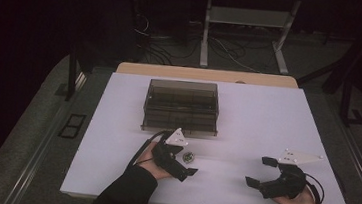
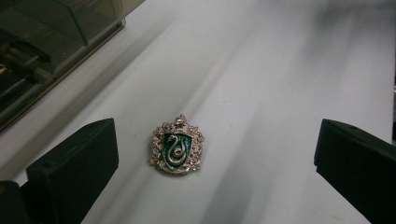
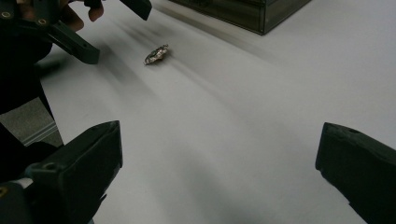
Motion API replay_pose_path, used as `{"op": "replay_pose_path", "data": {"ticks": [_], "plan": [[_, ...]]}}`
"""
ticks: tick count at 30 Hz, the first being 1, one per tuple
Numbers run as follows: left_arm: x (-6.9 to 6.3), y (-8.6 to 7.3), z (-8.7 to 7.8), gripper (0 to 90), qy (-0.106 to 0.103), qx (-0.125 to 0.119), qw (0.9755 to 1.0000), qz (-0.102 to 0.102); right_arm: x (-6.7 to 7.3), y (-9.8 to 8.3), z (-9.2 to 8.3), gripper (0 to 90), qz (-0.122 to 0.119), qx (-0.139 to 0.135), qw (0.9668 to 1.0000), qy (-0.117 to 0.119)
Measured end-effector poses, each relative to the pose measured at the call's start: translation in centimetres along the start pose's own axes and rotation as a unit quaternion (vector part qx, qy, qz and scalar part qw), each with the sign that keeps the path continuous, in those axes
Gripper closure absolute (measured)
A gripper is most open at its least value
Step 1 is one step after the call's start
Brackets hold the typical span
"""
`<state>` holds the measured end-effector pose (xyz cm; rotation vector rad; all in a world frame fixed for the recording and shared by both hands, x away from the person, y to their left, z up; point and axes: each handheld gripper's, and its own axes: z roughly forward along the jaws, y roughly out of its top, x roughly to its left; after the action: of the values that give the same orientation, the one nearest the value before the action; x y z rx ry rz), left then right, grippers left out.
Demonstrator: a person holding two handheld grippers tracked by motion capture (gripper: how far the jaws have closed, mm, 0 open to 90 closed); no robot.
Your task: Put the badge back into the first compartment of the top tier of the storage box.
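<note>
White table [image 1: 267,120]: left gripper [image 1: 183,158] spread around crest pin [image 2: 177,150]; right gripper [image 1: 257,170] spread, idle; smoky box [image 1: 181,106], probably lidded.

- A white table top [image 1: 267,120] fills the middle of the high view, with a strip of pale wood showing along its far edge.
- A smoky, see-through plastic box [image 1: 181,107] sits on it, upper centre of the frame, lid shut.
- A small metal crest badge [image 1: 187,157], green enamel with a silver snake, lies flat just below the box, lower centre.
</note>
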<state>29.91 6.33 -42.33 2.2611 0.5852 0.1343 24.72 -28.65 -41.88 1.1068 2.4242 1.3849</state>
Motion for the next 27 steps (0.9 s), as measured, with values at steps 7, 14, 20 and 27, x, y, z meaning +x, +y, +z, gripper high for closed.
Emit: {"op": "replay_pose_path", "data": {"ticks": [7,14,20,27], "plan": [[0.1,0.0,1.0,0.0,0.005,0.013,0.9999,0.009,0.1,0.0,0.1,0.4,-0.002,0.003,1.0,0.002],[0.3,0.0,1.7,0.0,0.002,0.022,0.9997,0.011,0.1,0.0,0.2,0.3,-0.005,0.006,1.0,0.003],[0.6,-0.2,2.2,0.0,0.005,0.034,0.9992,0.018,0.1,0.0,0.3,0.3,-0.007,0.009,0.9999,0.005],[1.2,-0.3,2.6,0.8,-0.008,0.046,0.9987,0.022,0.1,0.0,0.3,0.4,-0.007,0.01,0.9999,0.007]]}}
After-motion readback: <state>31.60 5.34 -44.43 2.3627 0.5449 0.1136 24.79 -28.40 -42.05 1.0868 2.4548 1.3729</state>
